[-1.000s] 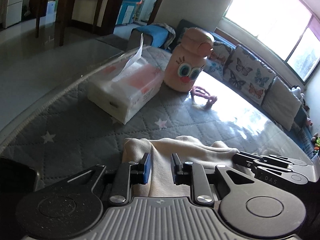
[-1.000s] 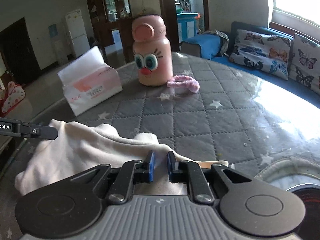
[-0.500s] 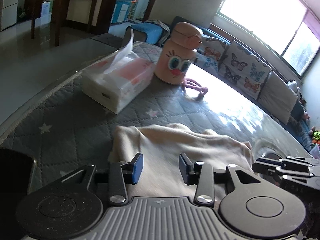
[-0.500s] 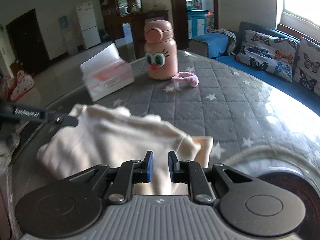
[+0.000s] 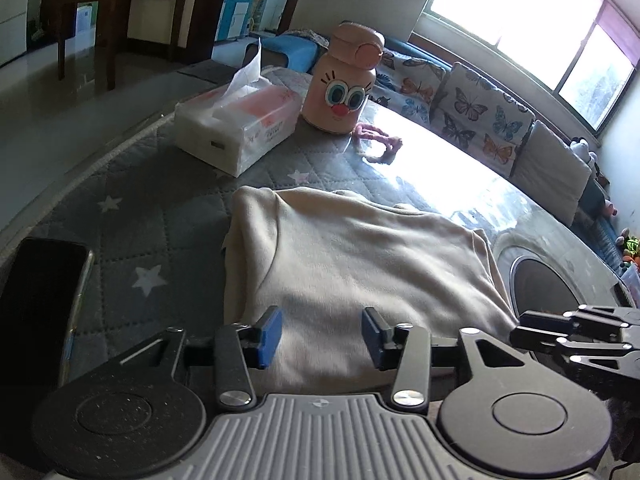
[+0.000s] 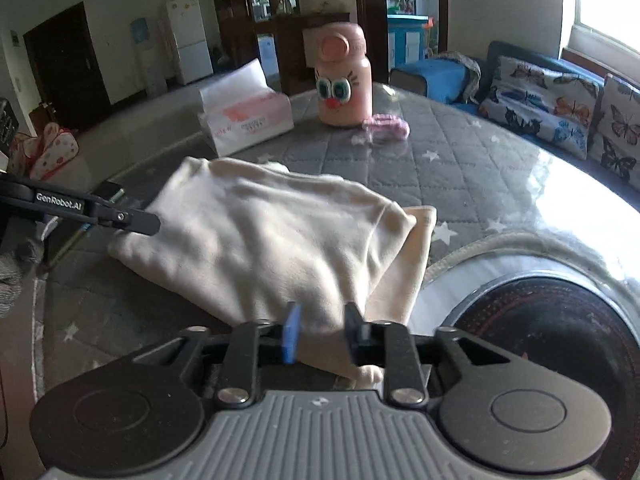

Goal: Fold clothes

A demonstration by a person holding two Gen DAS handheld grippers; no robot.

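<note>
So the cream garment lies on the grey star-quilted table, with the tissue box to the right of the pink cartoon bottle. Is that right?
Not quite. In the left wrist view the tissue box sits to the left of the pink cartoon bottle. The cream garment does lie on the grey star-quilted table.

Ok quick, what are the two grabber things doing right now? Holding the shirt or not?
Left gripper: open, fingers spread over the cream garment, holding nothing.
Right gripper: open, garment edge between its fingers, not clamped.
</note>
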